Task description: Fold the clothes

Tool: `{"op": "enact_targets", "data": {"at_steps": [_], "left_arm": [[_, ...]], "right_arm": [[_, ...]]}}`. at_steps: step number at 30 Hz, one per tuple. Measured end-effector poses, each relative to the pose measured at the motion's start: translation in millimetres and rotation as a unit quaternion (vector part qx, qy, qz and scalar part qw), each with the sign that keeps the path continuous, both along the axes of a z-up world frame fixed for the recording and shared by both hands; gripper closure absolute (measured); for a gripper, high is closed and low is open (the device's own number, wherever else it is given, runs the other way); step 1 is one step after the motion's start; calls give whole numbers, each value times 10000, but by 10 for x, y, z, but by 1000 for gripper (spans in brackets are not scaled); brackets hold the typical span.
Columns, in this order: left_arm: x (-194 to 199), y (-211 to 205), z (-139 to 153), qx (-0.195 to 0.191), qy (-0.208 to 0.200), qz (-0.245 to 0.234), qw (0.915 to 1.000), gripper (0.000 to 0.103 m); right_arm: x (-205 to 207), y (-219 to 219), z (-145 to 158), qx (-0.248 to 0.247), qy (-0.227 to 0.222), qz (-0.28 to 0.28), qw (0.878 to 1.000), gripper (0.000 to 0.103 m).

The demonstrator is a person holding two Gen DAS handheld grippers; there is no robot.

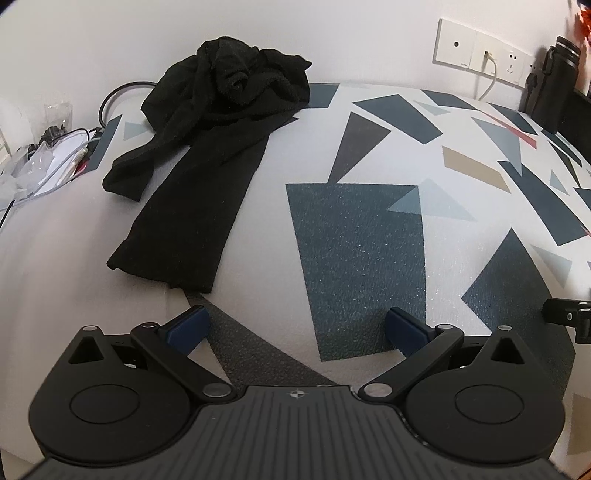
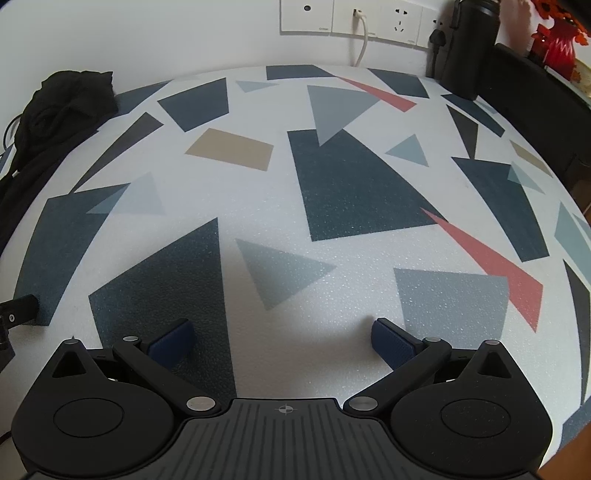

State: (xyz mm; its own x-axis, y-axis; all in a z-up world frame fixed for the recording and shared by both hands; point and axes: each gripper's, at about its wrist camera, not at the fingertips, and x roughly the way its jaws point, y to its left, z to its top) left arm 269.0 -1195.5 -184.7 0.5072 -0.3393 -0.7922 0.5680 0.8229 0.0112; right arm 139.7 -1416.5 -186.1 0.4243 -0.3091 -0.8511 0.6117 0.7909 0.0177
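Note:
A black garment [image 1: 207, 140] lies crumpled on the patterned table cover [image 1: 369, 147], bunched in a heap at the far left near the wall, with one long flat part stretching toward me. My left gripper [image 1: 297, 326] hovers open over the cover, below and right of the garment's near end, nothing between its blue pads. In the right wrist view the same garment [image 2: 55, 107] shows at the far left edge. My right gripper [image 2: 282, 341] is open over bare cover [image 2: 258, 206], far from the garment. The other gripper's tip [image 2: 18, 306] pokes in at the left.
Wall sockets [image 2: 351, 16] with a white cable sit on the back wall. A black bottle [image 2: 469, 44] and dark box stand at the back right, with a red ornament [image 2: 557, 44] behind. Clutter, papers and cables [image 1: 55, 147] lie at the table's left edge.

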Motion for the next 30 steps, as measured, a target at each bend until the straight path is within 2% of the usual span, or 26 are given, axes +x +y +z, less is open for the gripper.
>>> {"op": "enact_targets", "data": {"at_steps": [13, 30], "left_arm": [[1, -45, 4, 18, 2, 100, 9999, 0], [-101, -21, -31, -137, -262, 247, 9993, 0]], "right_arm": [[0, -1, -2, -11, -29, 4, 10000, 1], [2, 5, -8, -36, -64, -17, 10000, 1]]}}
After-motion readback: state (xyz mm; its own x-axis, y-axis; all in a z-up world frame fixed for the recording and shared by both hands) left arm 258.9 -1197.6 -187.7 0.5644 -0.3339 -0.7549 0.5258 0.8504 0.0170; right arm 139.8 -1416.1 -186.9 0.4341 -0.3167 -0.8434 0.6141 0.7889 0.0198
